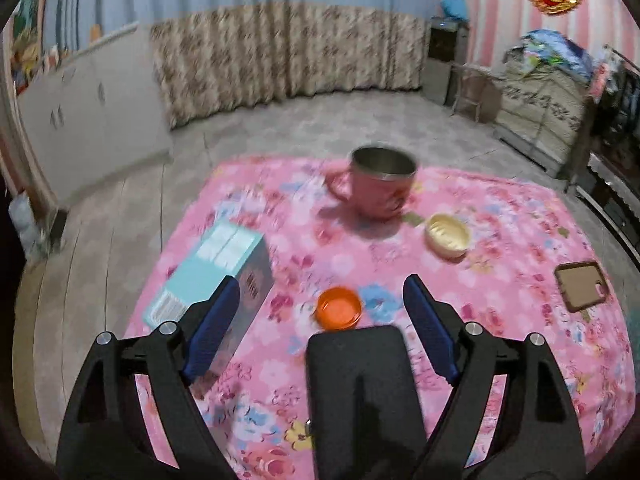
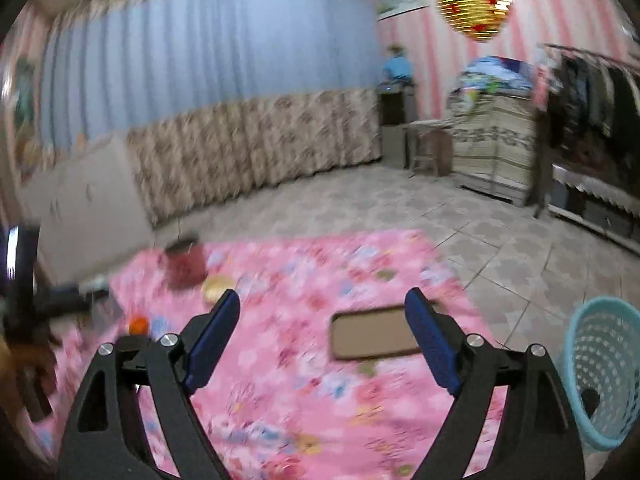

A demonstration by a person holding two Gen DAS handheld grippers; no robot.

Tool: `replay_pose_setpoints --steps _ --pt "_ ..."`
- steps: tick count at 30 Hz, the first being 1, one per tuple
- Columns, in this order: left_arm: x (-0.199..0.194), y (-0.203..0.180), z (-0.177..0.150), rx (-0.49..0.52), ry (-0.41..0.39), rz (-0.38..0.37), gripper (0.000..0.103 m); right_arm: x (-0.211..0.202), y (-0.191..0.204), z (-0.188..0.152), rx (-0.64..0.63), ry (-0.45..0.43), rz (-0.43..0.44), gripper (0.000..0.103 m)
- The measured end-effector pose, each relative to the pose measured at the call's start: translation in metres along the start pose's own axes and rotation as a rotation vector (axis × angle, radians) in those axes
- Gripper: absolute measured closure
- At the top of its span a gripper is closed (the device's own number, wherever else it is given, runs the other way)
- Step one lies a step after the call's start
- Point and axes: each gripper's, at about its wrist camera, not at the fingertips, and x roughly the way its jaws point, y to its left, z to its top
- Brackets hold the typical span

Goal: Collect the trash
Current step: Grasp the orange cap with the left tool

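A pink floral cloth (image 1: 500, 340) covers the table. On it lie a teal carton (image 1: 224, 272), an orange lid (image 1: 339, 307), a cream lid (image 1: 447, 236) and a brown phone case (image 1: 582, 286). My left gripper (image 1: 321, 280) is open above the orange lid, and its left finger overlaps the carton. A black flat object (image 1: 360, 380) fills the bottom centre of that view. My right gripper (image 2: 323, 293) is open over the cloth (image 2: 280, 380), with the brown phone case (image 2: 372, 336) just inside its right finger. Nothing is held by either gripper.
A pink mug (image 1: 380, 184) with a steel inside stands at the table's far side. A light-blue mesh basket (image 2: 604, 372) stands on the tiled floor right of the table. A white cabinet (image 1: 88, 112) and patterned curtain (image 1: 280, 52) line the far wall. The right wrist view is blurred.
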Motion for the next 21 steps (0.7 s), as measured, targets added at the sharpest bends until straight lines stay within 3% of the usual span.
replay_pose_setpoints --steps 6,14,21 --pt "0.005 -0.005 -0.006 -0.005 0.006 0.01 0.021 0.005 -0.001 -0.008 -0.02 0.06 0.03 0.02" --pt "0.006 -0.018 -0.005 0.017 -0.004 0.003 0.021 0.008 -0.021 0.001 0.041 0.067 0.029 0.02" --pt "0.047 -0.016 -0.007 0.017 0.11 0.018 0.017 0.006 -0.019 0.002 0.033 0.062 0.05 0.02"
